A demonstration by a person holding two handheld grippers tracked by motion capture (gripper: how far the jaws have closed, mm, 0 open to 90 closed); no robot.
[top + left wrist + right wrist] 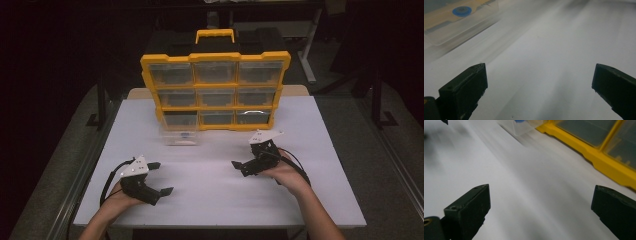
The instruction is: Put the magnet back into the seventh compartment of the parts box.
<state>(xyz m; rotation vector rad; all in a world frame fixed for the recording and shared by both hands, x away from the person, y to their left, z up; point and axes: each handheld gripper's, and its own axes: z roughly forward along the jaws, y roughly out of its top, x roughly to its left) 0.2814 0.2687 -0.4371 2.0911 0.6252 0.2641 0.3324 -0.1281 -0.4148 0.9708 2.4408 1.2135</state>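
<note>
Both jaws spread, empty – left gripper [160,177], right gripper [239,166] – above the table [210,195] (yellow organizer [215,90] behind)

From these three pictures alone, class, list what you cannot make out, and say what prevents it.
- Contents of the yellow organizer: high view, drawer fronts too dim and small.
- Blue round thing in the clear drawer: left gripper view, motion blur.
- Clear drawer's top: right gripper view, cut off by the upper edge.
- Room behind the white table: high view, too dark.

table [310,165]: white | on it: yellow organizer [215,90], clear drawer [179,136]
</note>
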